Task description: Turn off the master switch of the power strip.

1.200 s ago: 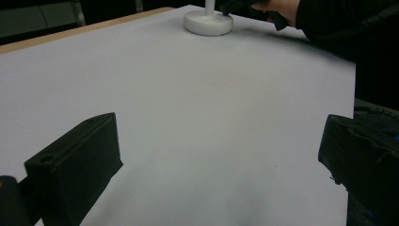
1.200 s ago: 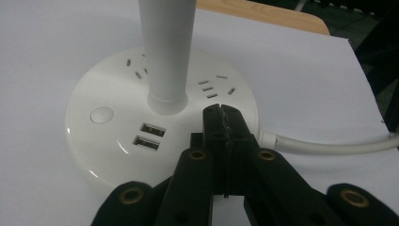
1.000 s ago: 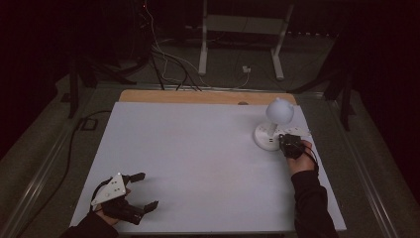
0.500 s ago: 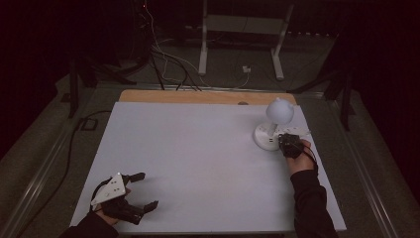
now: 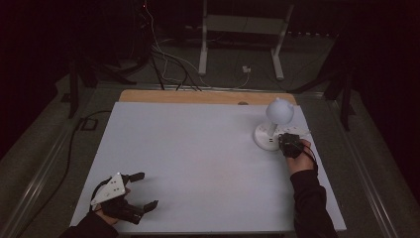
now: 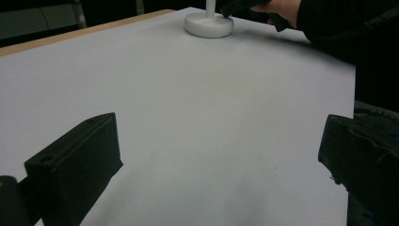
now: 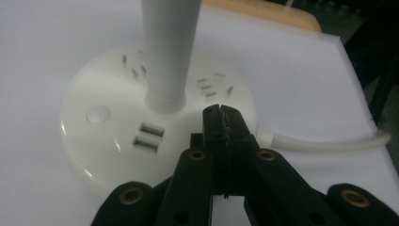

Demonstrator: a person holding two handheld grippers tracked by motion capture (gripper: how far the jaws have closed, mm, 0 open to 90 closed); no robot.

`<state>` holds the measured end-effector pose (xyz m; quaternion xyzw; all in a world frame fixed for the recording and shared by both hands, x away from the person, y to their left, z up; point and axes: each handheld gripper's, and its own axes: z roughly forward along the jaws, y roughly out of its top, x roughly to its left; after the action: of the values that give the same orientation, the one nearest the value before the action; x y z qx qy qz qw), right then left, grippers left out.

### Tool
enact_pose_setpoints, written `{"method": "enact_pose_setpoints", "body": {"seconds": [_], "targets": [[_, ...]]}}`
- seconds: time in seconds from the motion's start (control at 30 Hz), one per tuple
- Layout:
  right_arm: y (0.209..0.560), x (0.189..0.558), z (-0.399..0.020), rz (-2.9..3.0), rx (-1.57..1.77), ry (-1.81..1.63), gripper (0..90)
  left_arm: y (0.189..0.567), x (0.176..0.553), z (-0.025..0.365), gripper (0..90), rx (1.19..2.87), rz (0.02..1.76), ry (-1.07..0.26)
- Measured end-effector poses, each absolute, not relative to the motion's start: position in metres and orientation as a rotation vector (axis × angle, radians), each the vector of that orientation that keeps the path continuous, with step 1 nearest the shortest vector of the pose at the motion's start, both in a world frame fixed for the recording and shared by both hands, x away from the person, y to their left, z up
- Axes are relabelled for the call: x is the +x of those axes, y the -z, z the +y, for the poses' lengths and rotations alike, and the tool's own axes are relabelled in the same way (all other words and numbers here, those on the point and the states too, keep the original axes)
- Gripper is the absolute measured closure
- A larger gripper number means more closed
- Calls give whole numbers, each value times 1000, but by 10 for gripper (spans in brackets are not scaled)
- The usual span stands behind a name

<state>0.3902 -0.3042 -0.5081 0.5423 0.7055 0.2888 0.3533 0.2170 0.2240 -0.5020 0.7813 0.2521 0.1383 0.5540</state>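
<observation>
With the right gripper shut empty on the lamp base near the worktop's far right corner, and the left gripper open, the lamp could be tipped by an off-centre press.

White lamp, black tongs

A white table top is lying across the middle of the scene, with a strip of bare wood showing along its far edge. Beyond it, a grey metal stand is standing on the dark floor, and a tangle of cables is trailing beside its foot. A small white plug, or something like it, is lying near the stand. A dark cable is running down the floor along the table's left side.
</observation>
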Motion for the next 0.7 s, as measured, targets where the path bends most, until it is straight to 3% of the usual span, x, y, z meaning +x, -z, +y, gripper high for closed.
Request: {"method": "enact_pose_setpoints", "body": {"seconds": [0.43, 0.7], "targets": [[493, 379, -310, 1733, 1434, -848, 898, 502, 217, 224, 2, 1847, 595, -332], [491, 376, -310, 1746, 1434, -878, 850, 502, 217, 224, 2, 1847, 597, -333]]}}
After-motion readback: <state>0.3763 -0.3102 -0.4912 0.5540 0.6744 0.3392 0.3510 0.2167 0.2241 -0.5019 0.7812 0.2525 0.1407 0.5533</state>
